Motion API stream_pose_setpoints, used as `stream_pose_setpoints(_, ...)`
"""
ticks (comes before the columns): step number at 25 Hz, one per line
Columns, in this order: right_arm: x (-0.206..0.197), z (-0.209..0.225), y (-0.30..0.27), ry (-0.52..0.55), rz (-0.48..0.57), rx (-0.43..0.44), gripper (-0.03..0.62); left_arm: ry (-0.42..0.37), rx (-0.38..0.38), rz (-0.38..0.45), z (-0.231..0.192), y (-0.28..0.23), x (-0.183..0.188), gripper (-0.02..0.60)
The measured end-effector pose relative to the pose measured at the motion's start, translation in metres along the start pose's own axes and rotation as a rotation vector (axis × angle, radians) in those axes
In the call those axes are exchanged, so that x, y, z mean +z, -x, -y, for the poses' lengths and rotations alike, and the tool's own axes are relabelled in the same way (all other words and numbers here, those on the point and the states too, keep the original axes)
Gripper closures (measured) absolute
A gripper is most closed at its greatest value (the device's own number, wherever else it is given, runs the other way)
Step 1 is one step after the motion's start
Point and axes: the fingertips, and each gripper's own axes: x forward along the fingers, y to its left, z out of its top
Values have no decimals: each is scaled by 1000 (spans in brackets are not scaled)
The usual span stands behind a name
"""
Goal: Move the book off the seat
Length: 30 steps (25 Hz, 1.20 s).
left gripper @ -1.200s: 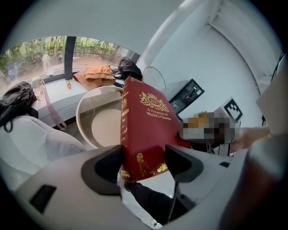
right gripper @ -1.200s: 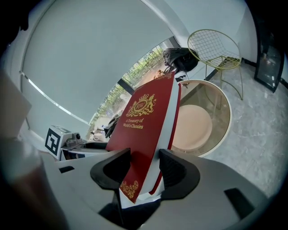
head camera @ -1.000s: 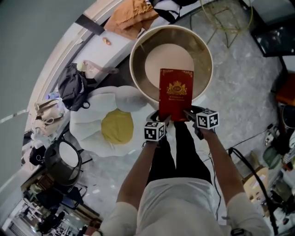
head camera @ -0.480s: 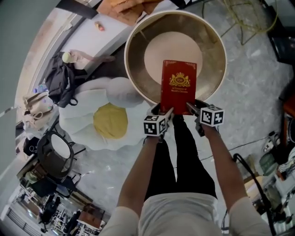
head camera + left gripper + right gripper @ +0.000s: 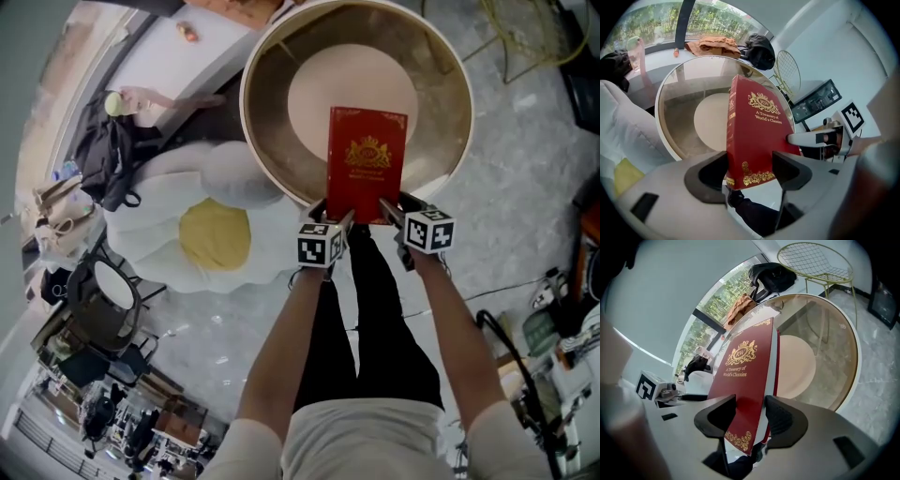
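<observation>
So the book (image 5: 367, 164) is already clear of the seat, which I take to be that fried-egg cushion (image 5: 214, 234) on the floor just left of the round glass table (image 5: 466, 112). Right now the book is upright-ish, tilted away from the person, over the near part of the table. Both claws have it by the bottom end. The left gripper (image 5: 343, 223) has its jaws spread pretty wide, one pad by the spine and one on the front cover at the lower left corner. The right gripper (image 5: 390, 210) is clamped across the thickness at the lower right, with cover and pages sandwiched between the pads. I'd call this the carry/set-down stage: the lifting looks done and what's left is landing it. Next move probably means laying it flat on the table with both sides level, then letting go with both claws together so it doesn't flop or slide. Stuff I can't work out: whether the book is touching the table at all, since the glass is see-through and the head view looks straight down. Its bottom edge is also tucked behind the jaws, and the back cover isn't visible anywhere.
</observation>
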Motion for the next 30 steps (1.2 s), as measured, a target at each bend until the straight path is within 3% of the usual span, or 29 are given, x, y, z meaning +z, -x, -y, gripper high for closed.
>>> stream_pose_setpoints(7, -1, 12, -12, 24, -22, -41, 379, 15, 62, -49, -4, -16, -2, 278)
stream_pose_setpoints(12, 7, 17, -9, 29, -39, -39, 379, 102, 87, -20, -12, -9, 9, 281)
stream_pose_setpoints(17, 15, 14, 22, 27, -13, -65, 379, 72, 89, 2, 0, 26, 16, 287)
stream_pose_setpoints(21, 18, -21, 65, 72, 19, -34, 388, 38, 77, 78, 25, 78, 30, 368)
stream_pose_setpoints(23, 25, -46, 93, 125, 55, -20, 428, 15, 72, 124, 39, 109, 40, 412)
stream_pose_setpoints(30, 59, -142, 193, 188, 242, 76, 509, -144, 31, 253, 93, 213, 62, 457)
